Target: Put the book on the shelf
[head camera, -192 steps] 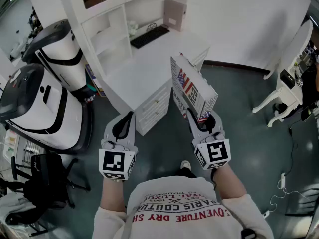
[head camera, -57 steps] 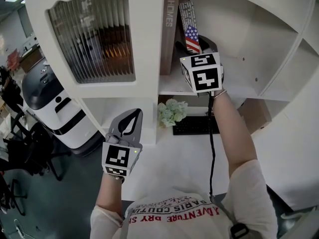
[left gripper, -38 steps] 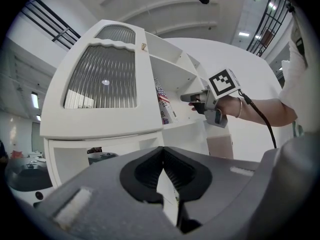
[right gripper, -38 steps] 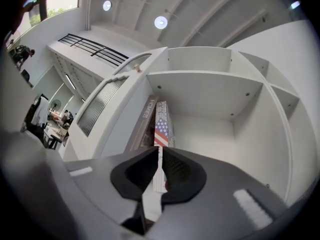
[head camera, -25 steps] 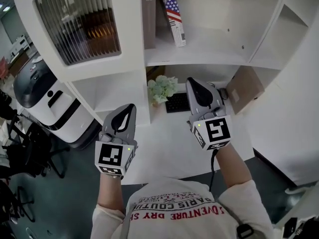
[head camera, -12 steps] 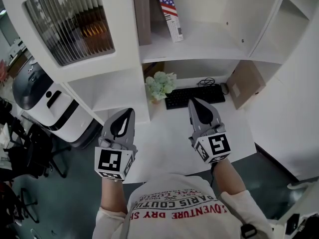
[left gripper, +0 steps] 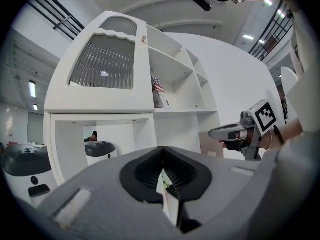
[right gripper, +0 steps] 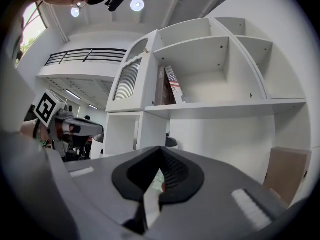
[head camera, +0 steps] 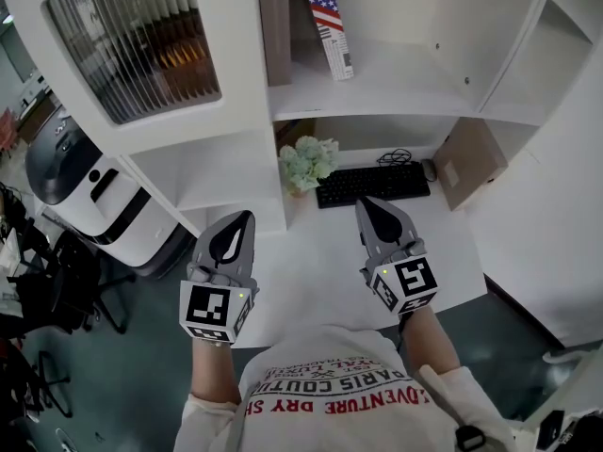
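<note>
Right gripper view gave me the right gripper (right gripper: 159,156) with its jaws drawn fully together. Nothing was caught between them, and only a thin sliver of the room showed through the notch. I read the same for the left gripper (left gripper: 162,156) in its own view: jaws closed, holding nothing.

In the head view I had both grippers low and side by side, apart from each other, with their tips aimed at the shelf unit. The right one hung over the white desk (head camera: 311,252) and the left one over the desk's left edge.

Just past the right tip lay a black keyboard (head camera: 372,184), with a mouse (head camera: 431,169) at its right end. A small green plant (head camera: 307,161) stood at its left, tucked into the recess under the shelf (head camera: 405,88). A brown panel (head camera: 468,163) stood tilted at the desk's right side.

The book (head camera: 330,22), with its flag cover, stood on that shelf well clear of both grippers. It was tilted, its upper end against a tall brown book (head camera: 275,26) at the left wall of the compartment. Left of that compartment I saw a cabinet door (head camera: 132,40) with ribbed glass. Lower left, on the dark floor beside the unit, stood a white-and-black machine (head camera: 85,182). At the bottom edge I could see the person's white printed shirt (head camera: 330,389).
</note>
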Action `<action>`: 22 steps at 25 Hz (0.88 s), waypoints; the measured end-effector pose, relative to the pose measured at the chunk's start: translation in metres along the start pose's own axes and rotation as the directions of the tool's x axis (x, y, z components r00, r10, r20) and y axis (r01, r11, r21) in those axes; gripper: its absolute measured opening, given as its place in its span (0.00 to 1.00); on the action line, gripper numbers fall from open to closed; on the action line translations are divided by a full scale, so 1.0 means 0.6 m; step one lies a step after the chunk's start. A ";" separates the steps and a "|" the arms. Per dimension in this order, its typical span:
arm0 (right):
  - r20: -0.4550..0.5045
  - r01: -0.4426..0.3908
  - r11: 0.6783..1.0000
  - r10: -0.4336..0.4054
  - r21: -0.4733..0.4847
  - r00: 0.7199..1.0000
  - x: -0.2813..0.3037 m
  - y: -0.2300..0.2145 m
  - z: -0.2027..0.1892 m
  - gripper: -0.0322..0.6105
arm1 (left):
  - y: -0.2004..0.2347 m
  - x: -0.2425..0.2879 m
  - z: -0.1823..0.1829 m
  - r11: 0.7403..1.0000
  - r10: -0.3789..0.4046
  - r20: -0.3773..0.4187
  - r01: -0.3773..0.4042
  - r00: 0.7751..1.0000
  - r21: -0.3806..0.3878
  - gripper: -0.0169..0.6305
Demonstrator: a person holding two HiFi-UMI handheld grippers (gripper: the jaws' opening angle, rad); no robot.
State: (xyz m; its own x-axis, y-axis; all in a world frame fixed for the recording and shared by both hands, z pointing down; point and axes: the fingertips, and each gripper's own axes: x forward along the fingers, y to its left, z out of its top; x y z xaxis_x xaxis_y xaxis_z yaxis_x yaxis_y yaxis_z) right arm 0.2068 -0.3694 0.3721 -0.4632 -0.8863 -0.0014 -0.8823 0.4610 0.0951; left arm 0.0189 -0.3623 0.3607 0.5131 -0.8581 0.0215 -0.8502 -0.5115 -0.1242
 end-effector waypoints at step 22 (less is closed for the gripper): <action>-0.033 0.031 1.000 -0.031 0.001 0.999 0.009 0.001 -0.016 0.05 | 0.013 -0.002 -0.004 0.999 0.021 0.010 -0.021 1.000 -0.049 0.04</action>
